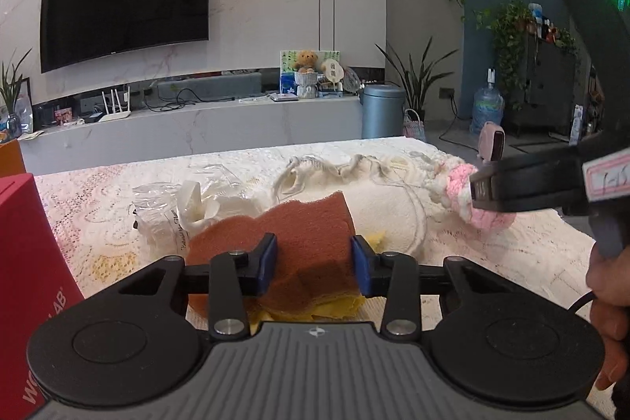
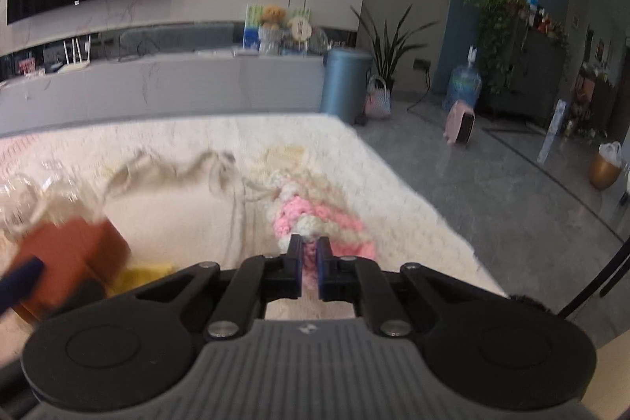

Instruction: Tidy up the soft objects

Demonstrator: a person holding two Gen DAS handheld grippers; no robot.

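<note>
Left tool [image 1: 314, 264] clamps sponge [image 1: 303, 223] (angled downward)

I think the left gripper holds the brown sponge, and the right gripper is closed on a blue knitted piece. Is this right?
Not quite: the knitted piece is pink and white, not blue, as the right wrist view shows. The rest holds: the right gripper is closed on it, and the left gripper has the brown sponge between its pads.

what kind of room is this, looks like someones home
Most likely a home living room: a big wall-mounted TV above a long low media console with a wifi router and a teddy bear on it, plus potted houseplants.
</note>
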